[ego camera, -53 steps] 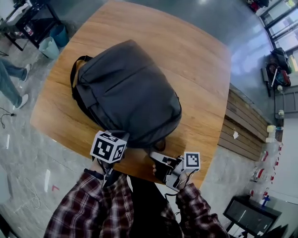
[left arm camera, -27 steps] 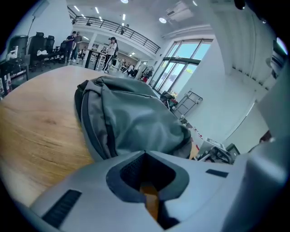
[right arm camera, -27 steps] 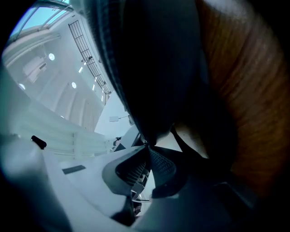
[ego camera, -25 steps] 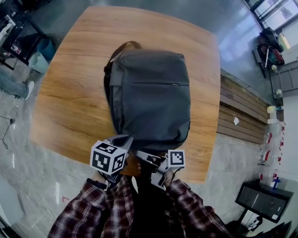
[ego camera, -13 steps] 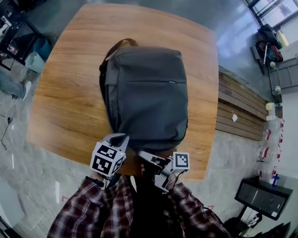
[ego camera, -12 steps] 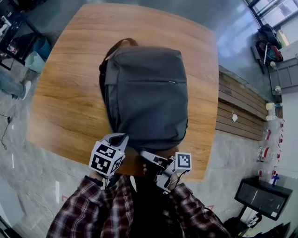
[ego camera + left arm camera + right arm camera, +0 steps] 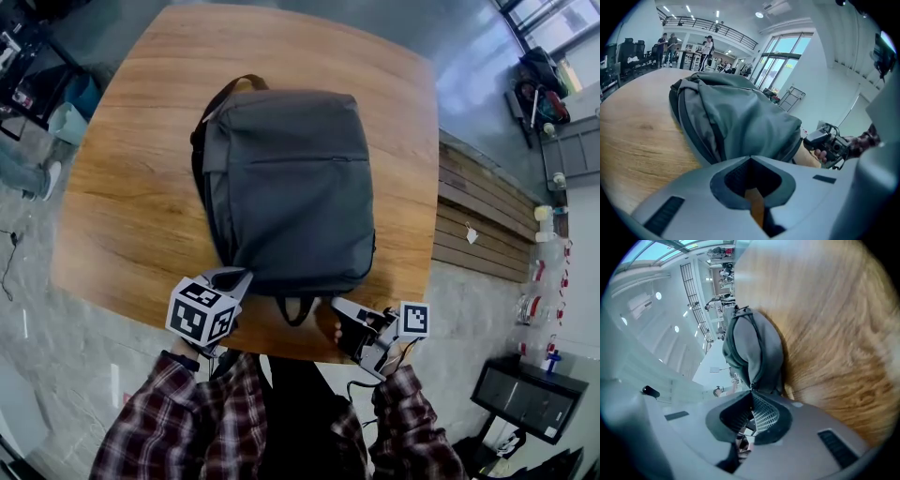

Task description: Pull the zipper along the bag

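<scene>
Grey backpack (image 7: 286, 187) lies flat in the middle of the wooden table (image 7: 403, 169), carry handle (image 7: 295, 309) pointing to the near edge, a shoulder strap (image 7: 230, 89) peeking out at the far left. Left gripper (image 7: 232, 277) sits at the bag's near left corner, jaws pressed together on nothing. Right gripper (image 7: 341, 307) hangs off the near edge, just right of the handle, near the bag's right corner but apart from it, jaws also together and empty. Its own view looks straight along the zipper (image 7: 751, 378) running round the bag's side, and that seam looks closed. So, as I read it, no pull yet: finding the slider, pinching it and dragging it along are all to come.
</scene>
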The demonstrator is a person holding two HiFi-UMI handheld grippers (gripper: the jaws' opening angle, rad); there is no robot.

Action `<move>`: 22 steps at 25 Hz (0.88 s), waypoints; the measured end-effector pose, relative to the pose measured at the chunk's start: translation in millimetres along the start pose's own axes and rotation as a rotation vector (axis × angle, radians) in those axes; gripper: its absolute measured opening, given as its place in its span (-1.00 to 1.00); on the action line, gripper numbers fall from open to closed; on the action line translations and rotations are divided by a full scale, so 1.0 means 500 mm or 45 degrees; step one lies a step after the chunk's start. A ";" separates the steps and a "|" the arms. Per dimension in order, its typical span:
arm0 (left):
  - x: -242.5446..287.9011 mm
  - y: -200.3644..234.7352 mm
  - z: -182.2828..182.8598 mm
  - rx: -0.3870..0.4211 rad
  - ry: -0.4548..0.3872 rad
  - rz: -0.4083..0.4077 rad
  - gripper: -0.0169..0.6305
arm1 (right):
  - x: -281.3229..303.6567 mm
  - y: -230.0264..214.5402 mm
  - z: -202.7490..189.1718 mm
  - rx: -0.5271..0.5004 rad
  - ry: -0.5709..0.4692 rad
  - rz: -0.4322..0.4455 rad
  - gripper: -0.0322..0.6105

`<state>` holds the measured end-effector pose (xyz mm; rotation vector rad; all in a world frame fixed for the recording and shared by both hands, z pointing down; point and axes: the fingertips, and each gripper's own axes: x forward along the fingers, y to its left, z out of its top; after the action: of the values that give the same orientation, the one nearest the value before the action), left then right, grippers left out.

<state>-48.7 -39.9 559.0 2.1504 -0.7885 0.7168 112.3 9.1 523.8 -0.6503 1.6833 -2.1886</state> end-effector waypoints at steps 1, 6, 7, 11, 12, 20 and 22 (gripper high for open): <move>0.002 -0.001 0.000 0.001 0.000 -0.005 -0.92 | -0.010 0.002 0.012 -0.018 -0.007 -0.004 -0.87; -0.002 0.005 -0.002 0.002 0.067 -0.007 -0.92 | -0.014 0.005 0.013 -0.054 -0.008 0.013 -0.87; -0.006 0.017 0.002 -0.012 0.084 0.022 -0.92 | -0.005 0.004 0.000 -0.057 0.010 0.019 -0.87; -0.037 0.079 0.048 -0.102 0.054 0.282 -0.92 | 0.070 -0.003 -0.073 -0.071 0.104 0.021 -0.87; -0.050 0.081 0.062 -0.112 0.032 0.334 -0.92 | 0.096 -0.004 -0.091 -0.071 0.120 0.025 -0.87; -0.069 -0.038 0.011 -0.172 0.012 0.221 -0.92 | 0.243 -0.008 -0.168 -0.025 0.133 0.078 -0.87; -0.057 -0.019 -0.020 -0.178 0.040 0.237 -0.92 | 0.250 -0.024 -0.177 -0.070 0.172 0.014 -0.87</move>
<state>-63.0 -18.1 541.0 1.9541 -1.0014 0.7641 -40.1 23.1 537.8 -0.5158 1.8150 -2.2302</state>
